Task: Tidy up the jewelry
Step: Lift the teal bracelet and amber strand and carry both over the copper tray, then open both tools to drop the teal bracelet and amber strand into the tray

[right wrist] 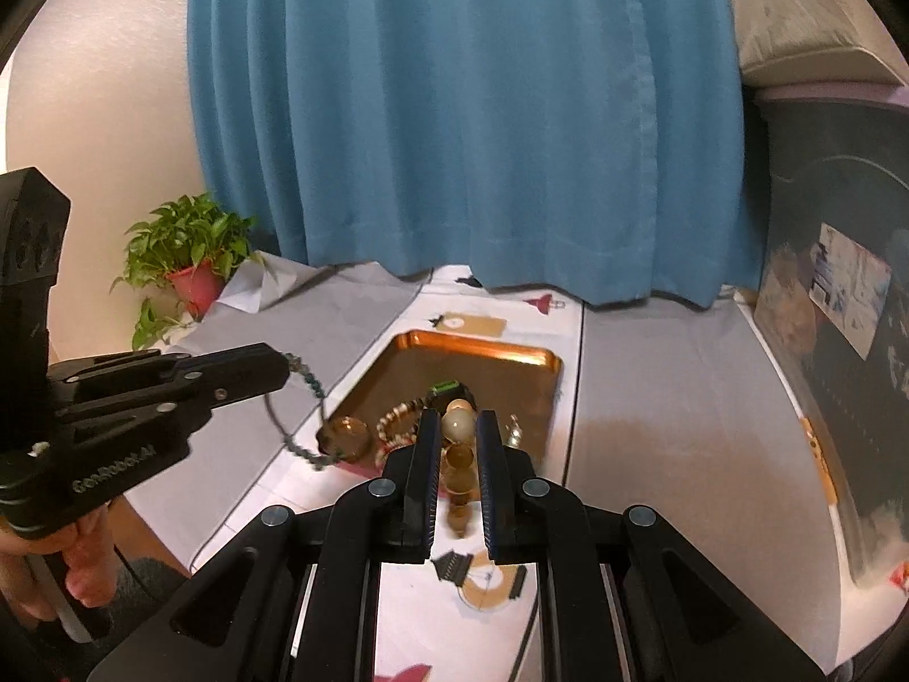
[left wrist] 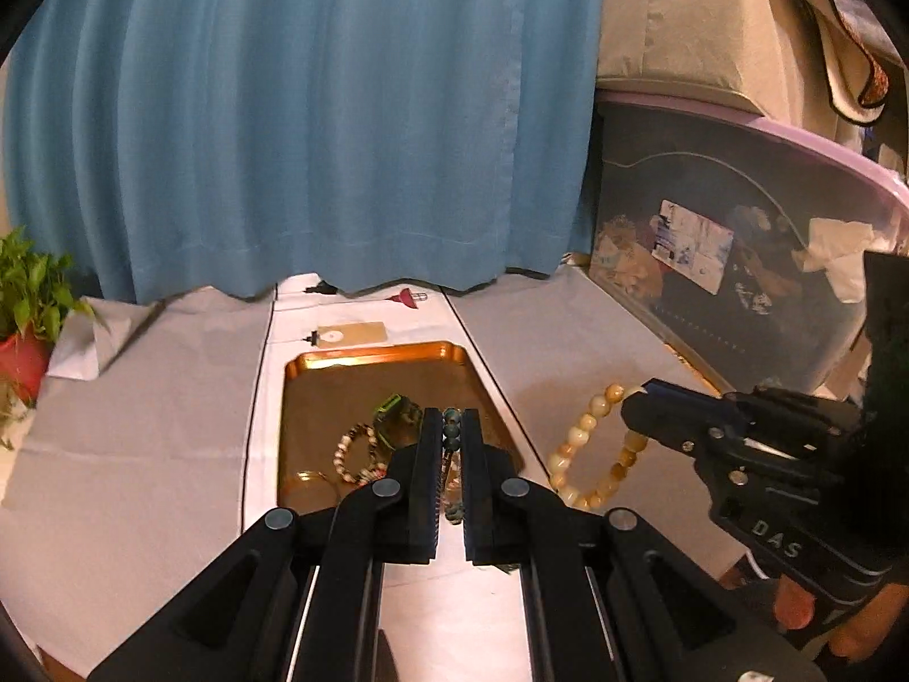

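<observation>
We held our left gripper (left wrist: 451, 426) clamped on a teal bead strand (left wrist: 451, 432), a few of its beads showing in the narrow gap between the black fingers; seen from the right wrist, that strand (right wrist: 307, 381) hung in a loop from the left gripper (right wrist: 281, 369), above the near left corner of the copper tray (right wrist: 483, 349). Our right gripper (right wrist: 459, 426) was pinched on a cream-and-amber bead bracelet (right wrist: 459, 454), whose large beads ran in a line between its fingers. From the left wrist, the bracelet (left wrist: 591, 443) dangled as a ring from the right gripper (left wrist: 639, 398), just off the tray's (left wrist: 369, 355) right edge, over the white cloth (left wrist: 568, 352). In the tray lay a brown-and-white bead bracelet (left wrist: 355, 452), a green-trimmed dark piece (left wrist: 395, 406) and a gold bangle (left wrist: 309, 480). A blue curtain (left wrist: 318, 113) hung behind the table, with a potted plant (right wrist: 190, 250) to the left.
</observation>
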Motion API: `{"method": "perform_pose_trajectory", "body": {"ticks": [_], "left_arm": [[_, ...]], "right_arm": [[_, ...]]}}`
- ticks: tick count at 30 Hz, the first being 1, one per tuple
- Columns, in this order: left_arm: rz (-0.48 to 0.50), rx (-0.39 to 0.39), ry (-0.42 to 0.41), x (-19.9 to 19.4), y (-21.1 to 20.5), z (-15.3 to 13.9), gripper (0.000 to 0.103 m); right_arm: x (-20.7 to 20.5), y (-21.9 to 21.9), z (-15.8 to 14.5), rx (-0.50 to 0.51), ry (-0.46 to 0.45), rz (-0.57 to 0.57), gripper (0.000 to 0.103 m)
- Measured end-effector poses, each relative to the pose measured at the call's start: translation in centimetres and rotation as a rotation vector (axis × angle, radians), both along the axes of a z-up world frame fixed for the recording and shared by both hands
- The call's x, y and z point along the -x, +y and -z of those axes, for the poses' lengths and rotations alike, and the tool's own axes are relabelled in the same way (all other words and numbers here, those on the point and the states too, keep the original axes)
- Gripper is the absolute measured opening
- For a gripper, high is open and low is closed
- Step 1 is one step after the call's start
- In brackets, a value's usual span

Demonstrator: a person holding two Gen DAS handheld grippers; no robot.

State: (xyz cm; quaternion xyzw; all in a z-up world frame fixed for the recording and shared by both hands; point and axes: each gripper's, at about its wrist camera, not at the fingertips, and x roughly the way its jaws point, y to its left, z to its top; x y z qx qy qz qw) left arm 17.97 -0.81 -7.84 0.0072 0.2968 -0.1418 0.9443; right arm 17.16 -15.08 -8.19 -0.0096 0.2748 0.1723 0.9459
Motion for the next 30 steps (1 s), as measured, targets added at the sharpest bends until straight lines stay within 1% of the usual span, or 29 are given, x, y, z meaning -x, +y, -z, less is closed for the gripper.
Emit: {"method": "perform_pose_trajectory", "body": {"ticks": [3,5,7,12,19,24,27,30], "left_arm": [[-0.031,-0.028,-0.022,-0.7,0.1,0.1,0.004],[-0.051,-0.041,-0.021,-1.3,0.3,0.5,0.004],[-0.065,-0.037,-0.007,-2.3,0.8,1.1,0.004],[-0.086,-0.014,0.034,-4.2,2.0,2.7,0.004],[-0.093,-0.027,0.066,-6.8,3.0,4.7,0.004],[-0.104,-0.028,0.103,-9.4,4.3,7.0,0.004],[-0.107,-0.007,0.132,-11.1,5.2,8.6,0.004],[-0.108,0.022,0.172,-12.8,6.1,10.4,0.004]], "right_arm": [[-0.7,0.4,-0.3,-0.006,0.003,-0.022,0.013],[-1.6,0.6,-0.1,-0.005,0.016,-0.035,0.013],[-2.5,0.7,0.2,-0.018,0.034,-0.048,0.013],[-4.6,1.2,1.3,-0.012,0.067,-0.057,0.013],[-7.6,2.2,3.3,0.001,0.108,-0.08,0.013],[-10.1,2.8,5.0,0.007,0.141,-0.09,0.013],[-12.0,2.7,6.1,0.014,0.161,-0.092,0.013],[-13.8,2.5,7.2,-0.003,0.192,-0.091,0.013]]}}
